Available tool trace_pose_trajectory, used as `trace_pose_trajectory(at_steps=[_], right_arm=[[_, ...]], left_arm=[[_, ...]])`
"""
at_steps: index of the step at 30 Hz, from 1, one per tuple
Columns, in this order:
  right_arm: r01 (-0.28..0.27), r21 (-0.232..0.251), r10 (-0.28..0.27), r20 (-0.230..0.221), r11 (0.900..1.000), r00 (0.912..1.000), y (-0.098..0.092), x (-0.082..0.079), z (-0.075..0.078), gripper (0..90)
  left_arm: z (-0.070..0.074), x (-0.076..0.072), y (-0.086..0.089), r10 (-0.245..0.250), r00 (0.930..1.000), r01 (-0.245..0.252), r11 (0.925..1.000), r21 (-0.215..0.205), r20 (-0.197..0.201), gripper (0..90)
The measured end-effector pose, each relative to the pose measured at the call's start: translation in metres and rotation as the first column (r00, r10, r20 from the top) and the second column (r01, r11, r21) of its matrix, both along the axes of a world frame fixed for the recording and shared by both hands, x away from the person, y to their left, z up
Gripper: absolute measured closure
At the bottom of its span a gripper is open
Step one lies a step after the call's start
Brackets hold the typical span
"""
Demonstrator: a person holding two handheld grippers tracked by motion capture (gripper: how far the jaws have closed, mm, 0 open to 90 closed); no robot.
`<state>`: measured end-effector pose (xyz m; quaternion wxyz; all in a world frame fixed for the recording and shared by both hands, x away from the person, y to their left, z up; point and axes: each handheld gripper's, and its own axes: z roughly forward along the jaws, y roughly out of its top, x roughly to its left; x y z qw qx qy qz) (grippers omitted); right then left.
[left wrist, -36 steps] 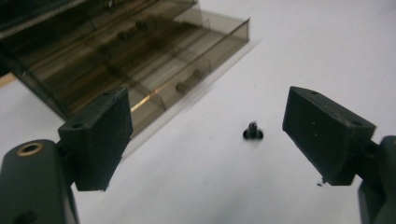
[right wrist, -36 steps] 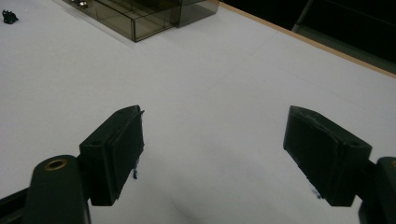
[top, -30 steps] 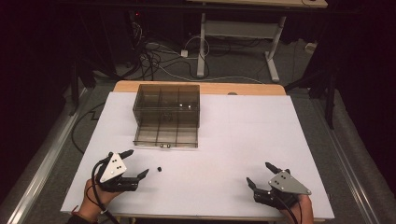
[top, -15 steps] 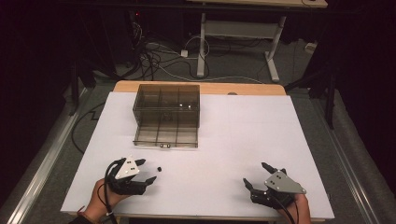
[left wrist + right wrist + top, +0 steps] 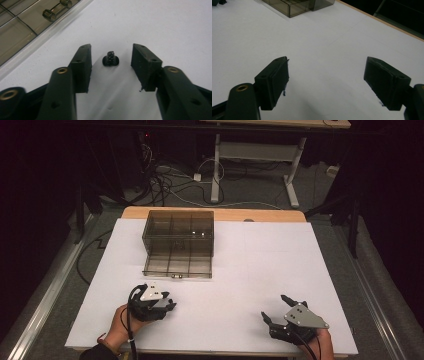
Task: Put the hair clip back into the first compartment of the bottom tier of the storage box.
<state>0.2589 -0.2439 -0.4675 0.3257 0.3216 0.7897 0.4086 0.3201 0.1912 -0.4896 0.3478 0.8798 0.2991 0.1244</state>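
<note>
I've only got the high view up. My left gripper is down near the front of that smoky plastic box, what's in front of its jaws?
Observer: A small black screw lies on the white table, between the left gripper jaws, which have just been closing.
Operator: Are the pads on it?
Observer: No, the left gripper view shows a bare gap on each side of the screw.
Operator: And the box?
Observer: The front edge of the box carries a clear barrel-shaped latch, close up in that view.
Operator: The right gripper?
Observer: The right gripper stands wide open over bare table, nothing between its jaws.
</note>
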Motion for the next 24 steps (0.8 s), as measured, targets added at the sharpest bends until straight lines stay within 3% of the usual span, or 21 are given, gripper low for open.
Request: trace_pose_trajectory(at_steps=[3, 11, 24], right_arm=[[-0.009, -0.012, 0.009, -0.004, 1.000, 1.0000, 0.0018, 0.0002, -0.0015, 20.4], [-0.013, -0.008, 0.013, -0.006, 1.000, 0.9999, 0.0016, 0.0000, -0.0013, 20.4], [-0.014, -0.011, 0.014, -0.007, 1.000, 0.9999, 0.0001, -0.0005, -0.0013, 20.4]], left_arm=[[0.0001, 0.0019, 0.0002, 0.005, 0.9995, -0.005, 0.9998, -0.021, -0.030, 62.5], [0.0003, 0.0043, 0.0000, 0.012, 0.9996, -0.012, 0.9998, -0.013, -0.027, 70.7], [0.0016, 0.0014, -0.0008, 0.003, 0.9999, -0.003, 1.0000, 0.002, 0.013, 71.2]])
